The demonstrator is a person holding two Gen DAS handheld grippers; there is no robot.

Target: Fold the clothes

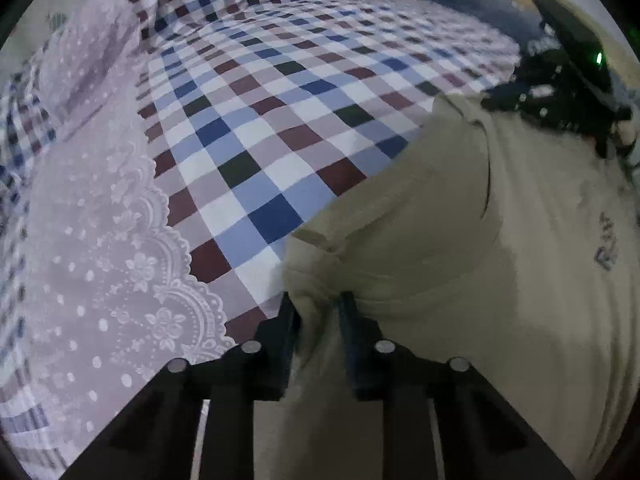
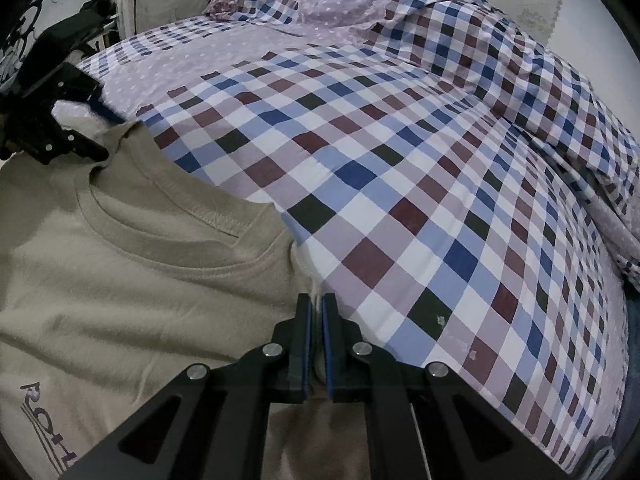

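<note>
A tan shirt (image 2: 120, 272) is lying on a checked bed cover (image 2: 400, 200). Its round neck is showing, and some dark letters (image 2: 48, 420) are printed on the front. The right gripper (image 2: 316, 304) is pinching the shirt's edge beside the neck, with its jaws pressed close on the cloth. The left gripper (image 1: 320, 300) is pinching a bunched bit of the shirt (image 1: 440, 260) at the other side, with cloth squeezed between its jaws. A lacy pink cloth (image 1: 100, 260) is lying next to the checks.
</note>
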